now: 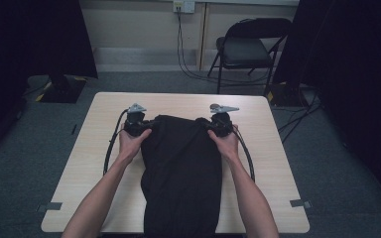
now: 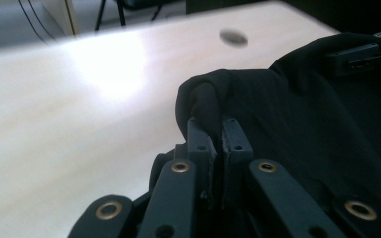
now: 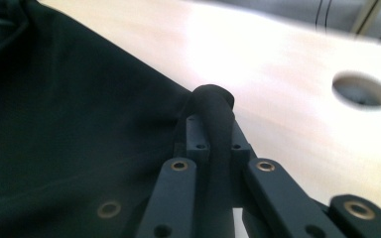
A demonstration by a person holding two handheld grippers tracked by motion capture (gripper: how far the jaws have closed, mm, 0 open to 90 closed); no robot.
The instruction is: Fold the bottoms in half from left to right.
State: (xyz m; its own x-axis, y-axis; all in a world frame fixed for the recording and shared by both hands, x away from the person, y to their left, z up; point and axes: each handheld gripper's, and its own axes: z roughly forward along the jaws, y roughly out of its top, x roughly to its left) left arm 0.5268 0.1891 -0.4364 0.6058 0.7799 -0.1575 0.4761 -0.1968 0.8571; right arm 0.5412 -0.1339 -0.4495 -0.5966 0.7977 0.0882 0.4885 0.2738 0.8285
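at the centre of the high view, the left claw (image 1: 147, 124) and right claw (image 1: 209, 125) each pinch a far corner of the black cloth garment (image 1: 182, 173) lying on the pale wooden table (image 1: 94, 163), likely to spread it flat.

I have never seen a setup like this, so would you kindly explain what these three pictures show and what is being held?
A person at a pale wooden table holds a black two-jaw hand tool in each hand. The high view looks down from above; the two other pictures come from cameras riding on each tool. A black cloth garment lies on the table, hanging over the near edge. The left gripper and the right gripper each pinch a rolled fold at the garment's far corners. A black folding chair stands behind.
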